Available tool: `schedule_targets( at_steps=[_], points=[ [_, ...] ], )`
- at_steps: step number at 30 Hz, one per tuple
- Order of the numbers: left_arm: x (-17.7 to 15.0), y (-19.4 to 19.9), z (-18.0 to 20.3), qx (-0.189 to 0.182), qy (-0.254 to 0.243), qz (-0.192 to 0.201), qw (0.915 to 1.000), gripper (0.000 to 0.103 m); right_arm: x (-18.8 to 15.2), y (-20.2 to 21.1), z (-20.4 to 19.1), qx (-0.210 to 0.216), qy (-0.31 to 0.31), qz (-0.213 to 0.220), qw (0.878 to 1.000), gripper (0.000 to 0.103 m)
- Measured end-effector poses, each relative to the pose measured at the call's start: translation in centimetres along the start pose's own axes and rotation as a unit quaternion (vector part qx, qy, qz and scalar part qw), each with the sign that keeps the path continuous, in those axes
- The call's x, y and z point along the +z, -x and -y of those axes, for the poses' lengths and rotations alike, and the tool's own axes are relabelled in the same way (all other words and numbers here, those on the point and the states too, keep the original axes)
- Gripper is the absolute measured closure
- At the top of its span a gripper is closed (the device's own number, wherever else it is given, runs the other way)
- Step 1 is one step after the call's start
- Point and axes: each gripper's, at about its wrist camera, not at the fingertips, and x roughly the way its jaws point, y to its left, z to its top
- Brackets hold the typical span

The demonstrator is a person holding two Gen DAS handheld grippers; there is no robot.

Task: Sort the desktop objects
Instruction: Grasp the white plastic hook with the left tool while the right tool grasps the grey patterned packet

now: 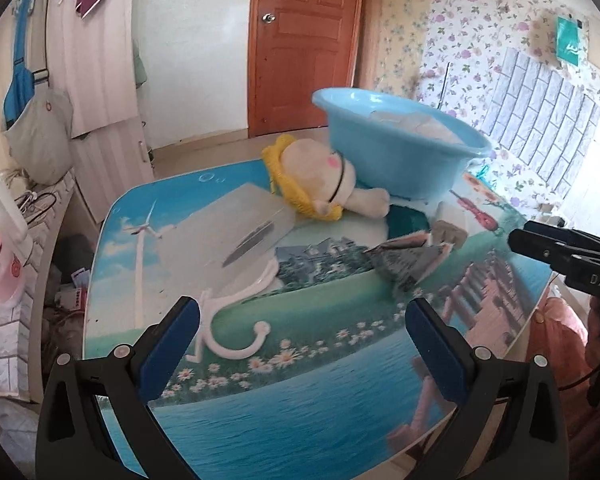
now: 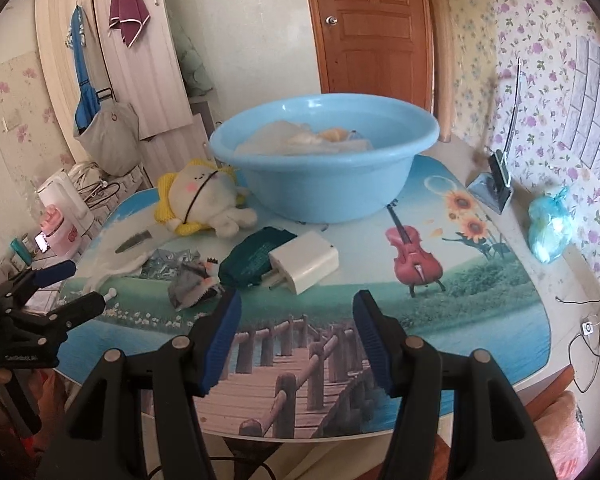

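Both tongs hang spread and empty over the table's point(image 2: 480, 312) near edge: left gripper point(image 1: 300, 344), right gripper point(image 2: 296, 340). Basin point(image 2: 324, 168) sits at the back; plush toy point(image 2: 204, 200) touches its left side, charger point(image 2: 304, 264) just before it, beside what may be a green pouch point(image 2: 252, 256)

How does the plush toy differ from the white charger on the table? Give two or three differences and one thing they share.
The plush toy is soft, rounded and cream with a yellow frill; the charger is hard, boxy and plain white. The toy lies touching the blue basin; the charger lies apart from it, against a dark green pouch. Both lie loose on the table, outside the basin.
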Motion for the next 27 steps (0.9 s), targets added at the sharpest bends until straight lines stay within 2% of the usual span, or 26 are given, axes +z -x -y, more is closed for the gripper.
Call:
schedule_targets(
  at_steps=[10, 15, 16, 18, 25, 27],
  points=[
    [-1.3, -2.4, -4.0, 0.02, 0.043, -0.051, 0.9976, 0.0, 0.1, -0.8, -0.6, 0.008, -0.011, -0.005, 1.0, 0.045],
    [-1.2, -3.0, -4.8, 0.003, 0.049, -0.054, 0.9973, 0.002, 0.2, -1.6, -2.1, 0.027, -0.001, -0.011, 1.0, 0.045],
    [-1.2, -3.1, -4.8, 0.003, 0.046, -0.054, 0.9974, 0.003, 0.3, -1.8, -2.3, 0.029, 0.0, -0.013, 0.999, 0.045],
    [-1.0, -3.3, -4.7, 0.01, 0.034, -0.053, 0.9979, 0.016, 0.3, -2.3, -2.9, 0.038, 0.003, -0.018, 0.999, 0.045],
    [-0.5, -3.8, -4.4, 0.005, 0.009, -0.053, 0.9985, 0.029, 0.5, -3.9, -4.9, 0.048, 0.021, -0.031, 0.998, 0.045],
    [-0.3, -4.0, -4.0, 0.012, -0.007, -0.053, 0.9985, 0.041, 0.8, -4.5, -5.6, 0.052, 0.026, -0.034, 0.998, 0.045]
  ],
)
